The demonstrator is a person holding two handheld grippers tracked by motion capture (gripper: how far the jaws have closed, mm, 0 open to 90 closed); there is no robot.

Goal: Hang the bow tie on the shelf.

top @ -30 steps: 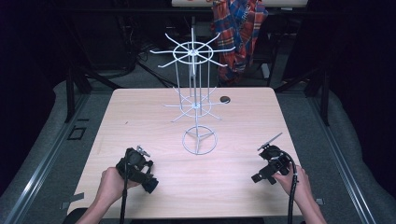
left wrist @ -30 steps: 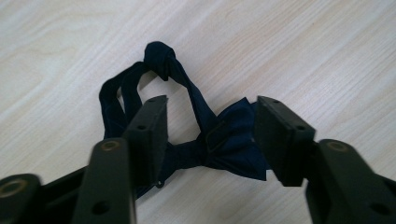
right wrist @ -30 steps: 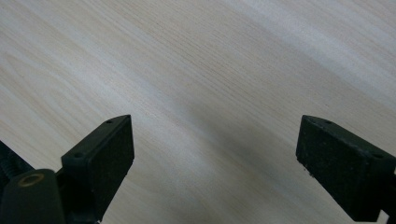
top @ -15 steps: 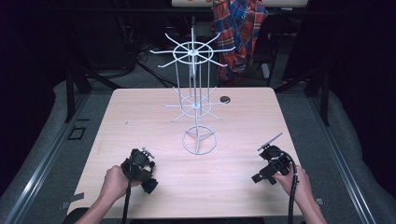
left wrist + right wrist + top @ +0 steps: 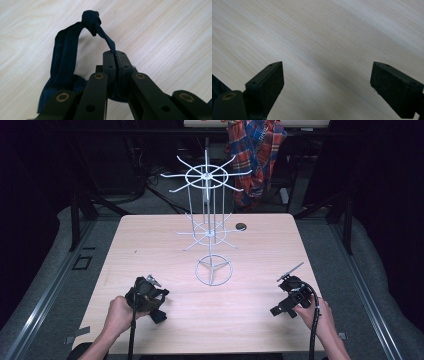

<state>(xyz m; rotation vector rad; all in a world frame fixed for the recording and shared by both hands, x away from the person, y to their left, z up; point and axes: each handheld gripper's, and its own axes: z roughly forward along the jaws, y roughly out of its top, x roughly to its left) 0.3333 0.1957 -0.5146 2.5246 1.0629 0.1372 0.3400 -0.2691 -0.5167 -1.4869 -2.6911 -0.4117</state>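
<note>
Dark blue cloth (image 5: 65, 60), knotted at one end, lies on the wooden table (image 5: 260, 250) near its front left corner, and the left gripper (image 5: 115, 55) is clamped on a thin strand of it just below the knot. Its jaws have just been closing and now stand pressed together with the strand between them. In the high view the left gripper (image 5: 159, 315) is low over the table, held by the left hand (image 5: 119, 314). The right gripper (image 5: 276, 310) hangs over bare wood near the front right edge, well apart from the cloth; its jaws stand wide, with nothing between them. A white wire rack (image 5: 207, 227) stands upright in the middle of the table.
</note>
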